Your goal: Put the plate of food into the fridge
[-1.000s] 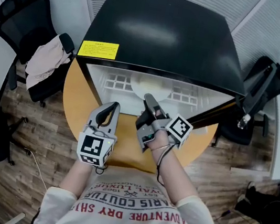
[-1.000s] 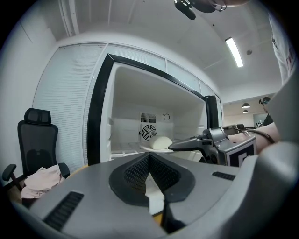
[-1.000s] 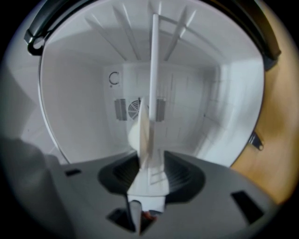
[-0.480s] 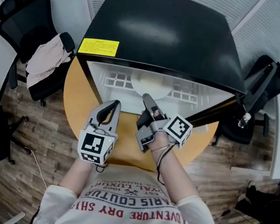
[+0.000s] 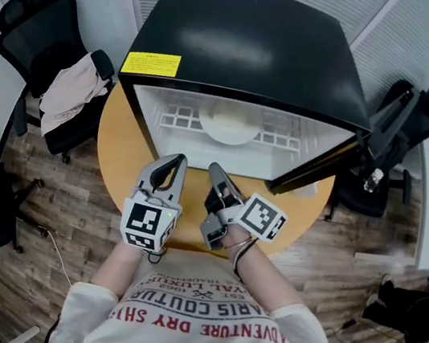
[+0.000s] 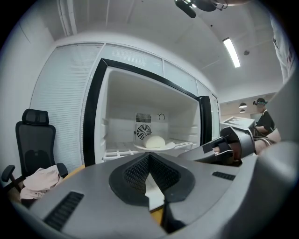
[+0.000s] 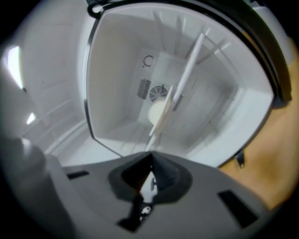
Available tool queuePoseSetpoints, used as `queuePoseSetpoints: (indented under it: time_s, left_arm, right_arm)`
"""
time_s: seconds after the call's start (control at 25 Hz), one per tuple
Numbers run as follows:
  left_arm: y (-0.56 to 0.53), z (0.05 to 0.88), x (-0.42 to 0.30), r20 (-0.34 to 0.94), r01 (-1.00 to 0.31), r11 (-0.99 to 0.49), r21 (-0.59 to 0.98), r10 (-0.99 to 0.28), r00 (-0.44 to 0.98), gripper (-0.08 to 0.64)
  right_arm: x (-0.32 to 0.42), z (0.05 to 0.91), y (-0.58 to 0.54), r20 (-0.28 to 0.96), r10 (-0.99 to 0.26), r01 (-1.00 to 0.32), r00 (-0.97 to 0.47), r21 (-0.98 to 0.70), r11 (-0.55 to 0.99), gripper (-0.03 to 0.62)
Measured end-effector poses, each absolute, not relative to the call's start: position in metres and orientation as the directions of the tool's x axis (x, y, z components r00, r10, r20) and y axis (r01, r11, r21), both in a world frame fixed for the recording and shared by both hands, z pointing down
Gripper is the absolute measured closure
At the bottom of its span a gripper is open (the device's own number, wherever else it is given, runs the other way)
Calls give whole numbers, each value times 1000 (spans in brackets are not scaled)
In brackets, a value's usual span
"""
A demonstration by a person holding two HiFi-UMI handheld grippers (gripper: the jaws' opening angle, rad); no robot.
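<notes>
Sitting on the white wire shelf inside the fridge, the plate carries a pale round lump of food, so we judge the placing done and only the door left to shut. That door stands swung out to the right. We cannot quite tell how close the plate's rim comes to the shelf's front edge; if it overhangs, the closing door may knock it and tip the food off. Both tools hang just in front of the opening, well apart from the plate. Our left gripper has its jaws pressed together on nothing, and our right gripper is likewise clenched and empty. With closed tips we can only push the door, and a glancing push may slip off its edge or leave it ajar. A hard shove may also slide the fridge on the round table.
</notes>
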State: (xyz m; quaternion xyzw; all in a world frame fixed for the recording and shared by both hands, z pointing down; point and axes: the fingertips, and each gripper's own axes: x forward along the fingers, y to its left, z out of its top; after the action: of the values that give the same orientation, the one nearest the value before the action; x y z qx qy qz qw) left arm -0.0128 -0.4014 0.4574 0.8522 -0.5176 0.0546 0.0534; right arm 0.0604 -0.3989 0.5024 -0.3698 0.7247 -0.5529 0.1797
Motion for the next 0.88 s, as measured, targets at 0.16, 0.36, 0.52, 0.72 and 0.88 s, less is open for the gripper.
queuePoseSetpoints:
  time_s: [0.16,0.36,0.52,0.72,0.88]
  left_arm:
    - [-392,455,-10,146,-884,-466,30,-873,465,534]
    - [-382,459,-7,152,-884,-467,27,-872,466,534]
    - [-375,463,-2,167,-879,-476,24,-865,473,534]
    - [-371,457,-2,150,-881,-473,19,-870,471,534]
    - [-368,450,0,126,-872,-490,15,-864,488,534]
  right_arm:
    - [63,491,-391,125,-738,-459,-664,-847,269,565]
    - [79,492,-385,205,-793,-712,-574,-602,360,565]
    - [85,484,-379,206,-824,-827,-527,-347,442,565]
    - [83,459,-374,150,-834,-847,-531,-89,523,565]
    - [85,454,-373,146,-830,-842,-539,-61,536,565]
